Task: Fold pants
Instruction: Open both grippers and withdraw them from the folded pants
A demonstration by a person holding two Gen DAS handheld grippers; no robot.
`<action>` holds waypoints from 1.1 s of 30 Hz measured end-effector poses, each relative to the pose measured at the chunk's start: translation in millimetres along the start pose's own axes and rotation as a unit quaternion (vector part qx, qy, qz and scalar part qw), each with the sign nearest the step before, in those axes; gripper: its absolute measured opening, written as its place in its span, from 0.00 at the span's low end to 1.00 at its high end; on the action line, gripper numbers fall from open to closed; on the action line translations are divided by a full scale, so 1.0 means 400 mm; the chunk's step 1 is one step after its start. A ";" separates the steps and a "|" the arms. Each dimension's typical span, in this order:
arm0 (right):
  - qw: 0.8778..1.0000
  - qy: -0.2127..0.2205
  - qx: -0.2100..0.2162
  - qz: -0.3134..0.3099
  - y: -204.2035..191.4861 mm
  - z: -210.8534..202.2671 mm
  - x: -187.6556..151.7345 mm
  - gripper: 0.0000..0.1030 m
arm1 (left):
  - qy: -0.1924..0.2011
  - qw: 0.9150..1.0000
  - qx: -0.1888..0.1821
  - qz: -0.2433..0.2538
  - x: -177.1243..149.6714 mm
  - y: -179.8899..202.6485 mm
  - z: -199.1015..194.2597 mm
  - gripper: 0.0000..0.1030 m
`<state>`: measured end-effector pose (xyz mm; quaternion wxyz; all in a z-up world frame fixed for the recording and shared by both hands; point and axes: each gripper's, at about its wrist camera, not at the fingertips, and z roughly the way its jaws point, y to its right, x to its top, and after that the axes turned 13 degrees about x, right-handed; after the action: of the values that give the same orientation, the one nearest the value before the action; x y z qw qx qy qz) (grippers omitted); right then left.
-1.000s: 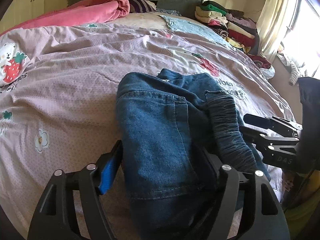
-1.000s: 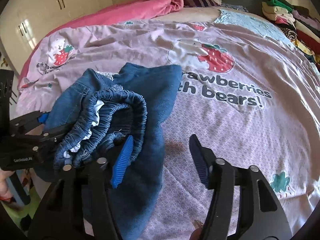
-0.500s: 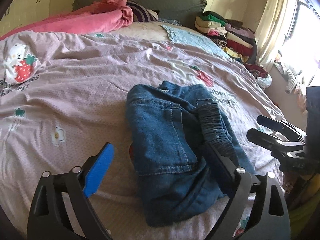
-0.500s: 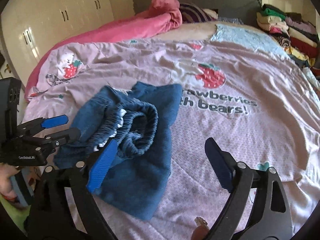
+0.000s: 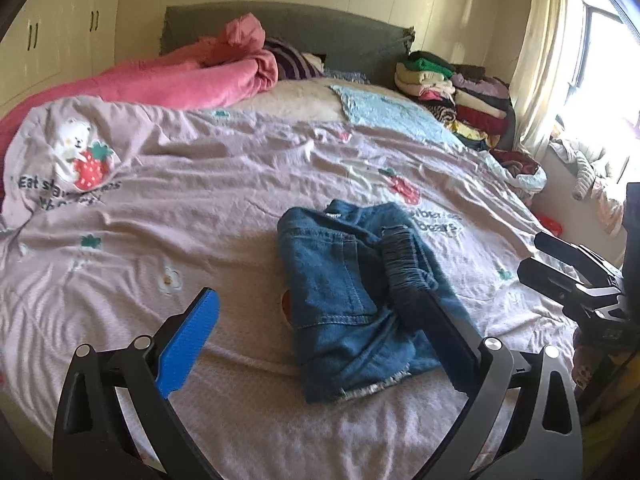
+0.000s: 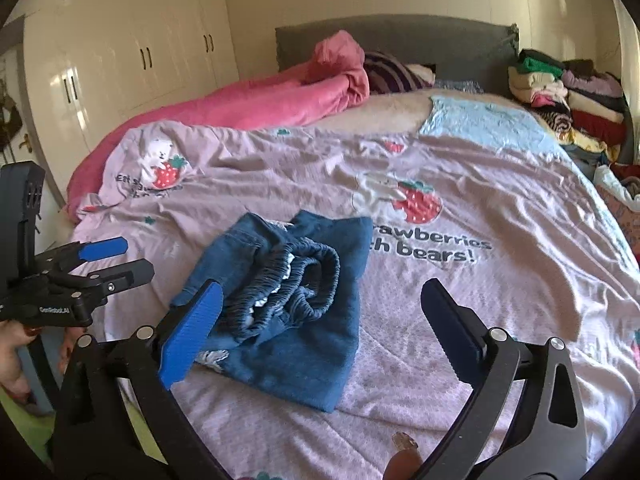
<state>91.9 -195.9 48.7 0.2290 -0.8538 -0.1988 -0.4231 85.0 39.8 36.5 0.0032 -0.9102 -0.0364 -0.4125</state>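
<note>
Denim pants [image 5: 360, 300] lie folded into a compact bundle on the lilac strawberry-print bedspread [image 5: 200, 184], elastic waistband [image 6: 296, 280] on top at about 12 o'clock from the right gripper [image 6: 320, 332]. Left gripper [image 5: 324, 336]: jaws have just been opening, now wide apart, nothing pressed between them. Right gripper: the same, jaws spread, empty. Likely both let go so the bundle stays flat. Fold looks done or near done. Stacked clothes [image 5: 452, 92] at 1 o'clock, well apart.

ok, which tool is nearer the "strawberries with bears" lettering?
Right. The right tool faces the lettering, pants by its left finger. The left tool has the pants between it and the lettering. Both jaws have just been opening, gripping nothing.
</note>
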 end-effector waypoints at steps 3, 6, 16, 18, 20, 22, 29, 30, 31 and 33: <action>1.000 0.010 -0.005 -0.009 -0.017 -0.035 -0.003 0.91 | 0.010 1.000 0.001 0.004 -0.010 0.001 -0.040 0.96; 1.000 0.019 -0.008 -0.015 -0.028 -0.067 -0.009 0.91 | 0.017 1.000 0.012 0.010 -0.022 0.009 -0.075 0.96; 0.998 0.040 -0.015 -0.034 -0.060 -0.168 -0.032 0.91 | 0.041 0.999 0.023 0.014 -0.069 0.017 -0.182 0.96; 0.998 0.045 -0.016 -0.037 -0.065 -0.184 -0.039 0.91 | 0.044 0.998 0.027 0.018 -0.087 0.021 -0.200 0.96; 0.998 0.048 -0.015 -0.039 -0.069 -0.199 -0.044 0.91 | 0.044 0.998 0.031 0.023 -0.102 0.027 -0.211 0.96; 0.998 0.050 -0.016 -0.040 -0.071 -0.212 -0.051 0.91 | 0.044 0.998 0.037 0.027 -0.112 0.032 -0.219 0.96; 0.997 0.048 -0.021 -0.048 -0.076 -0.246 -0.078 0.91 | 0.041 0.997 0.057 0.040 -0.148 0.052 -0.236 0.96; 0.998 0.047 -0.022 -0.047 -0.075 -0.250 -0.080 0.91 | 0.040 0.997 0.056 0.041 -0.152 0.054 -0.235 0.96; 0.998 0.047 -0.021 -0.047 -0.075 -0.254 -0.085 0.91 | 0.037 0.997 0.055 0.042 -0.158 0.057 -0.235 0.96; 0.998 0.043 -0.021 -0.047 -0.076 -0.256 -0.092 0.91 | 0.030 0.997 0.053 0.042 -0.171 0.061 -0.232 0.96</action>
<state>-9.8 -233.7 80.6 0.1996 -0.8290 -0.2197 -0.4739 -27.9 7.9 46.9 0.0700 -0.8966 -0.0201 -0.4368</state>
